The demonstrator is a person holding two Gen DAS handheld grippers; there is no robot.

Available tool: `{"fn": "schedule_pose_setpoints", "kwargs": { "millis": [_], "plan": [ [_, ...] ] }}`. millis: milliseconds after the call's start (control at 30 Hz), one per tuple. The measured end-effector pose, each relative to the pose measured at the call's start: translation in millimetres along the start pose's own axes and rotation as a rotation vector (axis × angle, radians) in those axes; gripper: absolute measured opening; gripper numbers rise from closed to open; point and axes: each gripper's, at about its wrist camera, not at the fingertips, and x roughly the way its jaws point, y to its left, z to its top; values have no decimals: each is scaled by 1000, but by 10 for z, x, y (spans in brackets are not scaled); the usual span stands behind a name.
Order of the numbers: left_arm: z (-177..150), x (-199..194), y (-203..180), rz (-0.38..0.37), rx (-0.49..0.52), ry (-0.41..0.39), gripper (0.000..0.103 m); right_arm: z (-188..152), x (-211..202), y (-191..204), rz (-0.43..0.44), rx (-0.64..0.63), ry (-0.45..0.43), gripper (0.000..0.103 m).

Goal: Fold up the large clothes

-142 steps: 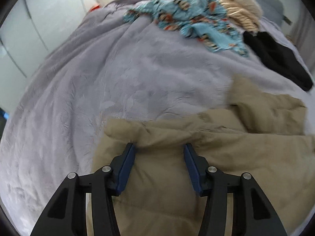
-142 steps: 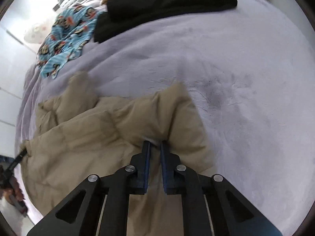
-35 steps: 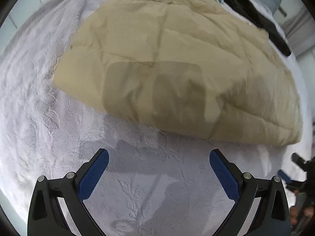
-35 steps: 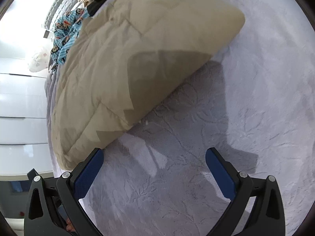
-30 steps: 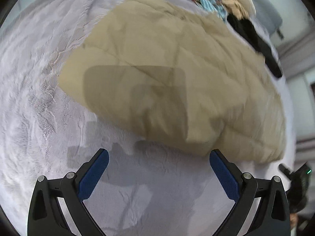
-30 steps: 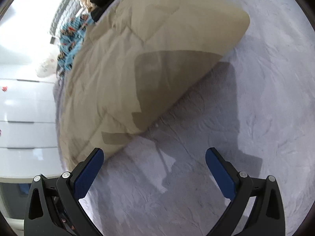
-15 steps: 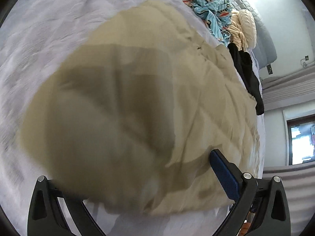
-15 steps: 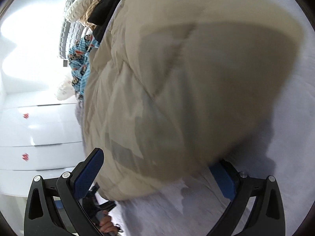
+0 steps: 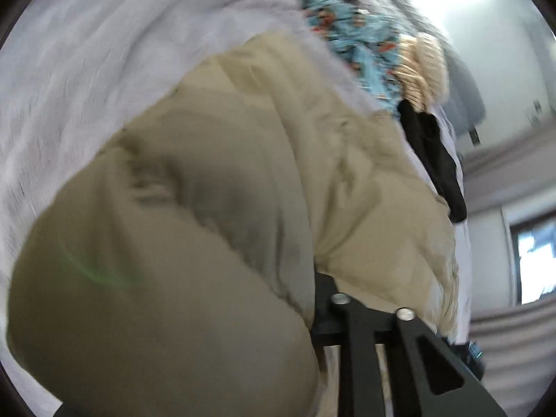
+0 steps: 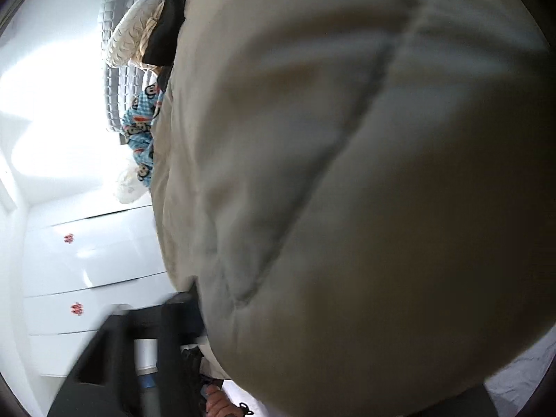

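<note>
A big beige quilted jacket (image 9: pixel 215 208) lies folded on the grey bed cover (image 9: pixel 87 55). In the left wrist view its near edge bulges over my left gripper; only the right arm of that gripper (image 9: pixel 368 340) shows, and the fingertips are buried under the fabric. In the right wrist view the jacket (image 10: pixel 365 173) fills almost the whole frame, pressed against the camera. Only the left arm of my right gripper (image 10: pixel 146 347) shows, blurred. The fingertips of both grippers are hidden by the jacket.
At the far end of the bed lie a blue patterned garment (image 9: pixel 351 31), a cream knit item (image 9: pixel 424 66) and a black garment (image 9: pixel 434 160). White cupboard doors (image 10: pixel 80 264) stand beside the bed. A window (image 9: pixel 535 260) is at the right.
Both grippers, wide open over the bed cover a second ago, have pushed forward into the jacket's near edge. The jacket now covers their fingers and fills both views.
</note>
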Motion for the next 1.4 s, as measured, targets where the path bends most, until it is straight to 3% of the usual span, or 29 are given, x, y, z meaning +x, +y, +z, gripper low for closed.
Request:
{"fn": "schedule_pose_setpoints", "kwargs": {
  "millis": [33, 133, 400, 667, 767, 867, 1033, 1200, 1400],
  "plan": [
    [-15, -61, -58, 3, 36, -10, 20, -15, -25, 18, 5, -7, -8, 31],
    [-70, -285, -190, -15, 121, -31, 19, -87, -111, 119, 11, -52, -23, 24],
    [-362, -798, -127, -77, 204, 17, 19, -472, -469, 208, 13, -105, -21, 23],
    [-1029, -1193, 238, -75, 226, 162, 19, -1164, -819, -119, -41, -23, -40, 23],
    [-1256, -1209, 399, -50, 224, 204, 19, -1332, -934, -300, -84, 7, -39, 23],
    [-1398, -1172, 541, -28, 195, 218, 22, -1345, -772, -369, -109, 49, -28, 25],
    [-1376, -1248, 573, 17, 143, 206, 23, -1269, -649, -349, -130, 44, -15, 28],
    [-1387, -1632, 575, 130, 184, 176, 23, -1259, -662, -213, -179, 38, 20, 38],
    [-1420, -2079, 655, 290, 184, 101, 23, -1361, -819, 19, -268, -73, 54, 39]
  ]
}}
